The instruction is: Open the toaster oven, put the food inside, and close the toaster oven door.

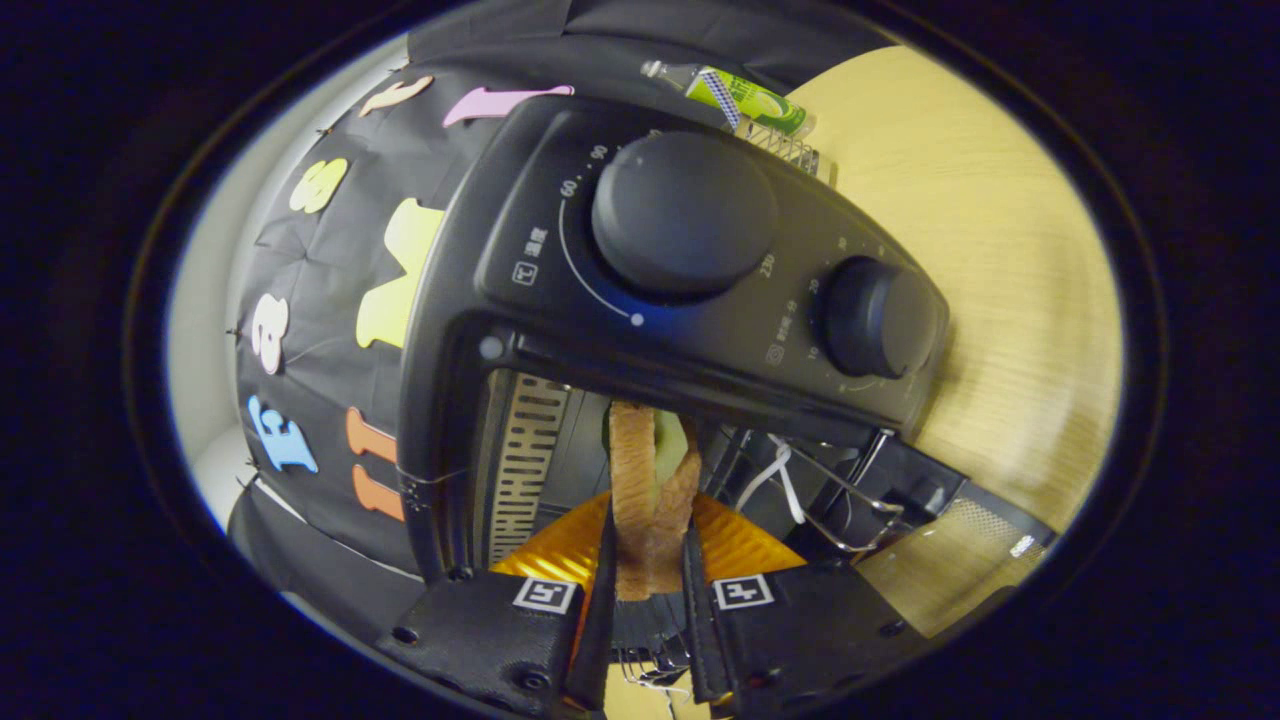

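Presently, the gripper [648,590] is seen with its two fingers clenched on a piece of food [650,500], a brown, toast-like slice held upright between them. The food is positioned at the mouth of the toaster oven [560,300], whose door [960,545] is open. A wire rack [820,490] is visible inside the cavity. Two round knobs, a large one [682,215] and a smaller one [878,317], are noted on the control panel. A green bottle [745,97] lies beyond the oven, near the tabletop's [1000,260] far edge.
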